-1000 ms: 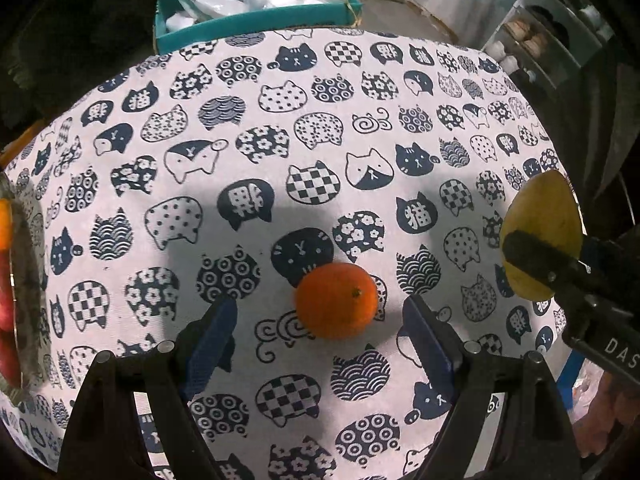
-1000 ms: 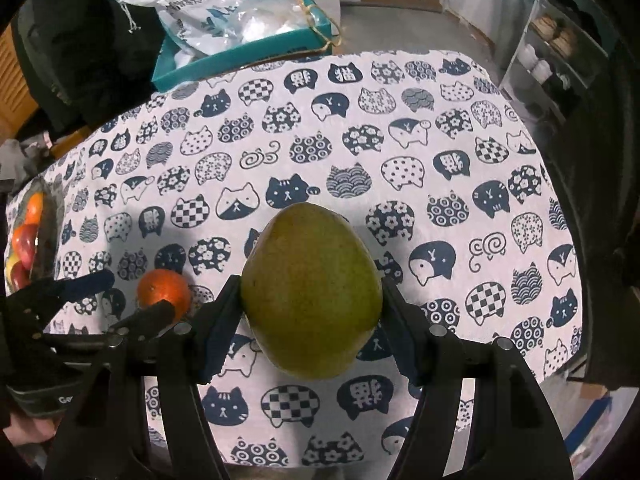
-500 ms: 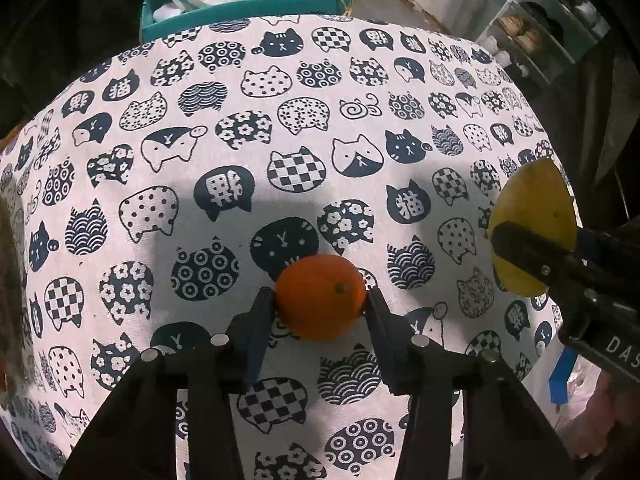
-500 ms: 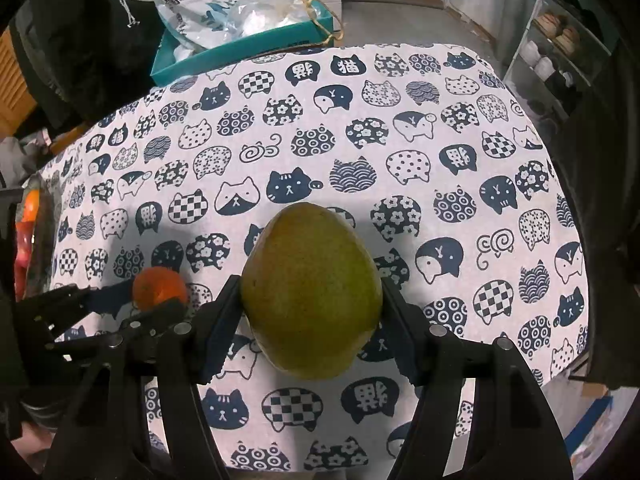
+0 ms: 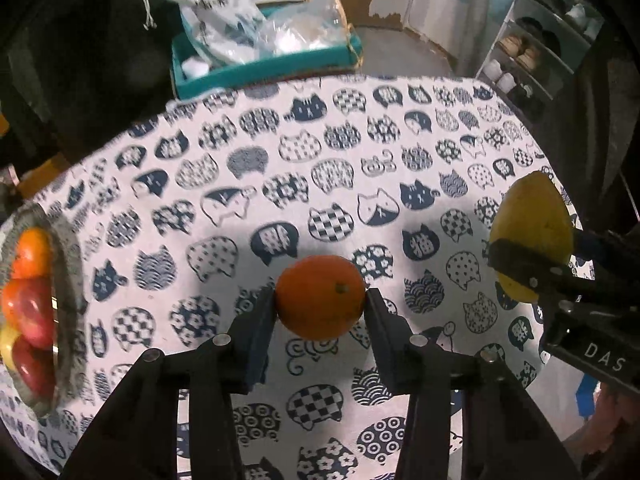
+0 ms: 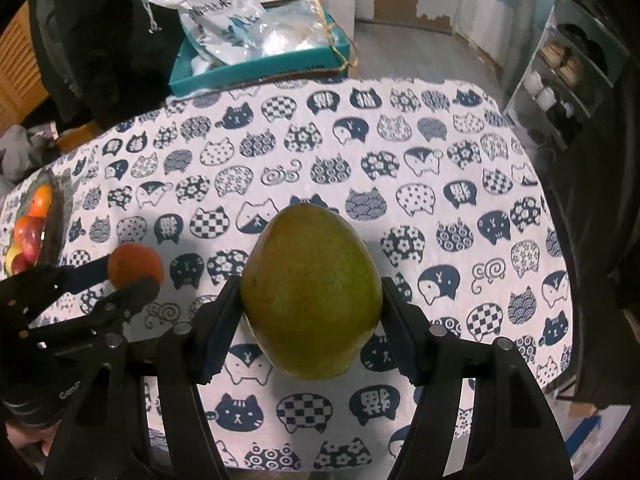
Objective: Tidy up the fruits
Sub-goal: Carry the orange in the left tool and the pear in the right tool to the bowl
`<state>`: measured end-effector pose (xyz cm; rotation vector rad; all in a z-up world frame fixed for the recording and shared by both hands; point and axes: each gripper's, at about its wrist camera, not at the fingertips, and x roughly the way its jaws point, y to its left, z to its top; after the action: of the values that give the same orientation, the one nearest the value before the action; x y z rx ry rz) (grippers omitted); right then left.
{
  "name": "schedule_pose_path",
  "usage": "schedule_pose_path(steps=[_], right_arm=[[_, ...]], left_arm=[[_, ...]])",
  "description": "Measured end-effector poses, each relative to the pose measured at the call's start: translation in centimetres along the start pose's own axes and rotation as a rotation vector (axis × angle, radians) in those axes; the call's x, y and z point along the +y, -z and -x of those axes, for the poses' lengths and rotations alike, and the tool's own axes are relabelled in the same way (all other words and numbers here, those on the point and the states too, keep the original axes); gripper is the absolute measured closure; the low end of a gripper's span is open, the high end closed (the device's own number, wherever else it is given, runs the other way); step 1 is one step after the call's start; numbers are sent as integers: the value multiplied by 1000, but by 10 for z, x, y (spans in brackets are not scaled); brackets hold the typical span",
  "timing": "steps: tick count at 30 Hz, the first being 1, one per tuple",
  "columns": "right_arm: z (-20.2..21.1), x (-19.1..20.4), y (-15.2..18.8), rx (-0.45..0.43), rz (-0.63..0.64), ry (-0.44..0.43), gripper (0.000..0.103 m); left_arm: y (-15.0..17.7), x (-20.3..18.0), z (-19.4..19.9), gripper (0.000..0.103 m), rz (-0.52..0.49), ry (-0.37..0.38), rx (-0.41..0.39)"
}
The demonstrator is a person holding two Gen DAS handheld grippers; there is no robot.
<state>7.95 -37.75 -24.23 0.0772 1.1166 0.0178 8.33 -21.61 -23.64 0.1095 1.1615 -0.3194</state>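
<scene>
My left claw (image 5: 320, 304) pinches the orange (image 5: 320, 297), right claw (image 6: 311, 312) the mango (image 6: 311, 296) (heavy, smooth); either could slip out.

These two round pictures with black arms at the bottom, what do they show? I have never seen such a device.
No robot is here. A person holds one claw in each hand, and each claw carries a wide-angle camera looking forward along its two fingers, so each picture is one claw's own view.

In the left wrist view, the left claw is shut on an orange. In the right wrist view, the right claw is shut on a green mango. Each claw also shows at the edge of the other's picture.

Below is a table with a cat-pattern cloth. At its left edge stands a basket with red and orange fruit. Behind is a teal box with plastic bags.
</scene>
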Motion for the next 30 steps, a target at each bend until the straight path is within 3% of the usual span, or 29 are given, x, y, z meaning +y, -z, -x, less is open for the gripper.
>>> schedule_pose_path(steps=[18,30], right_arm=[[49,33,-21,-140,59,-40,36],[80,69,-36,-220,114,-100,36]], left_arm=[[-10,12,68,58,-24,-48,-172],[-17,56,114,58,37,-88,-272]])
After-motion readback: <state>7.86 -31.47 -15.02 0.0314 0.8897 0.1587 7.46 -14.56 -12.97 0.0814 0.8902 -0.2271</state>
